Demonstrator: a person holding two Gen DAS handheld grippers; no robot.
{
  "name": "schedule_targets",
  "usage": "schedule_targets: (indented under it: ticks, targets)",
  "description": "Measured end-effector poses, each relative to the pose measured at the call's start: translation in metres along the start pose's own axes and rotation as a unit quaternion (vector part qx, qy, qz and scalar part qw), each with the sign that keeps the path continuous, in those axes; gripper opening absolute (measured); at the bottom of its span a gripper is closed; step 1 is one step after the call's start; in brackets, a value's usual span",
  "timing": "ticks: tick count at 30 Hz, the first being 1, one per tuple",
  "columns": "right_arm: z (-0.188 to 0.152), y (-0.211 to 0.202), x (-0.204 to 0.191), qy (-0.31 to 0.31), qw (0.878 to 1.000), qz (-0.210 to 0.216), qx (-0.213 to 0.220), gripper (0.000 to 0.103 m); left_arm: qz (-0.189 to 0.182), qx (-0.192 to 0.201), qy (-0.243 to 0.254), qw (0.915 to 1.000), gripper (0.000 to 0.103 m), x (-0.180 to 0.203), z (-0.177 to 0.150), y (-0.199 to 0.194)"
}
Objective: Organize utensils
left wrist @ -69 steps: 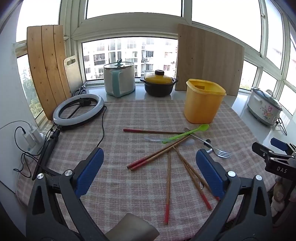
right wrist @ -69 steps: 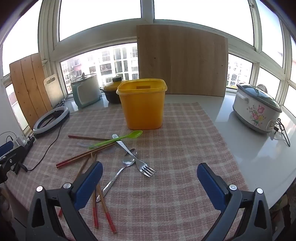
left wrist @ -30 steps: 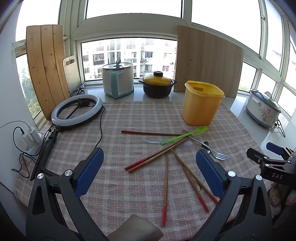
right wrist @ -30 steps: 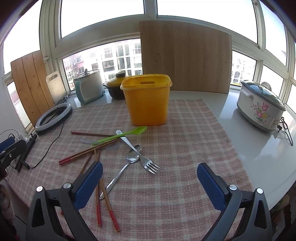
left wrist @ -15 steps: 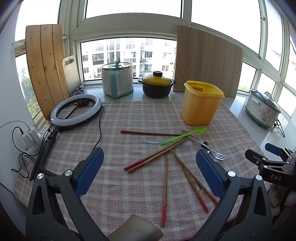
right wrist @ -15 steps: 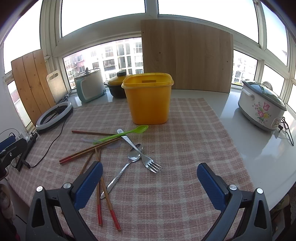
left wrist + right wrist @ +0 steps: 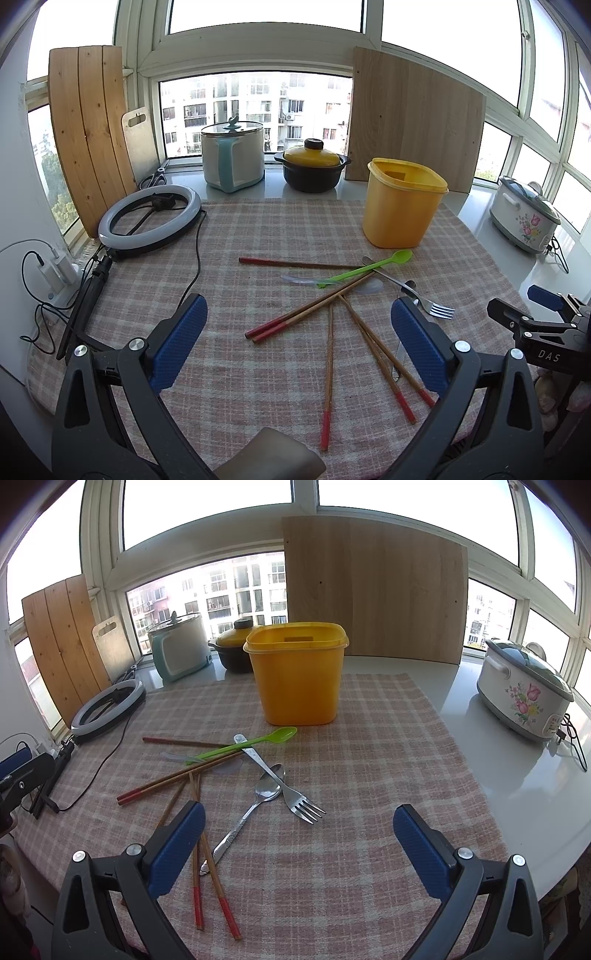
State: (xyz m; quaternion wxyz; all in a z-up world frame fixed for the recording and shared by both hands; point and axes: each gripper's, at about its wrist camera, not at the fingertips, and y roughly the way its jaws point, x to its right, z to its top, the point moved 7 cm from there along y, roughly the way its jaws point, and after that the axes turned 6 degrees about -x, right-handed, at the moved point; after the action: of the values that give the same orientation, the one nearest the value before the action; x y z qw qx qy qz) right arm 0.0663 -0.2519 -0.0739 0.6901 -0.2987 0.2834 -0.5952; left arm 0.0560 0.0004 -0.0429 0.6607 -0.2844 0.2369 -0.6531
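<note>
Both grippers, left gripper (image 7: 299,341) and right gripper (image 7: 299,840), hover with jaws apart, holding nothing. Red-tipped wooden chopsticks (image 7: 310,314), green plastic spoon (image 7: 245,746), steel fork (image 7: 280,781) and steel spoon (image 7: 251,806) lie scattered on the checked-cloth surface (image 7: 369,775) before the yellow plastic container (image 7: 297,677). "DAS" is legible on the right gripper's body in the left wrist view.

Home kitchen: rice cooker (image 7: 524,692), clay pot (image 7: 312,168), cutting boards (image 7: 88,133) by windows.
</note>
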Motion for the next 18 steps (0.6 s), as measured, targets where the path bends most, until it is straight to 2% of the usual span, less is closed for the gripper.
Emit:
schedule_targets:
  ticks: [13,18]
  targets:
    - [0.000,0.002,0.000,0.000,1.000,0.000,-0.002,0.102,-0.001,-0.001,-0.001,1.0000,0.102,0.000,0.000,0.000]
    - [-0.002,0.003,-0.001,-0.001,1.000,0.000,-0.003,0.102,0.000,-0.002,-0.001,1.0000,0.102,0.012,0.005,0.000]
